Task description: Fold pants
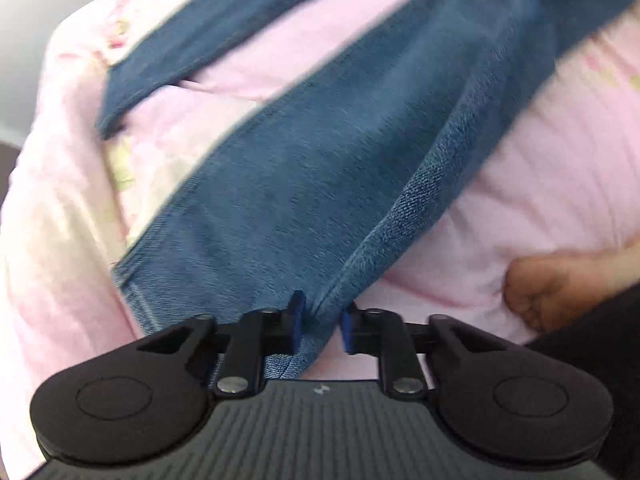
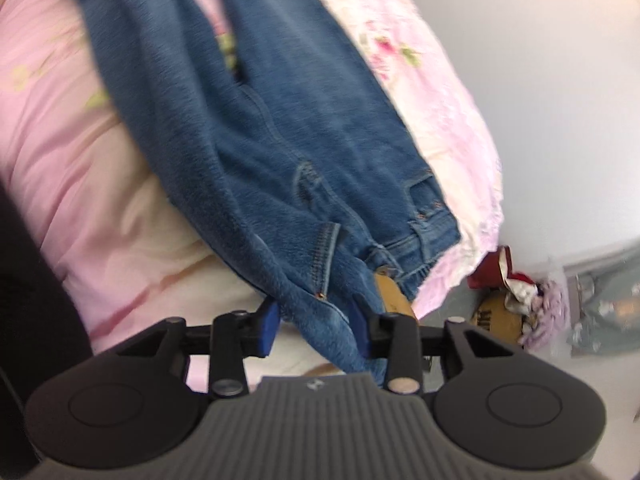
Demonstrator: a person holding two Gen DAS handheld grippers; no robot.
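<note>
Left tongs (image 1: pixel 320 322): blue pads clenched on a bunched hem of the jeans (image 1: pixel 320 152), probably to lift one leg for the fold.
Right tongs (image 2: pixel 314 326): clenched on the waistband by the fly, tan patch (image 2: pixel 394 294) just beside; likely anchoring the top end.
Jeans: blue denim, coarse twill, orange stitching; both legs splayed across the bed, apart, not yet folded.
Bedspread (image 1: pixel 520 184): soft pink quilted cloth, faint floral print.
Bare foot (image 1: pixel 560 284): resting on bedspread, right of the hem.
Floor clutter (image 2: pixel 516 300): beyond bed edge, blurred.
</note>
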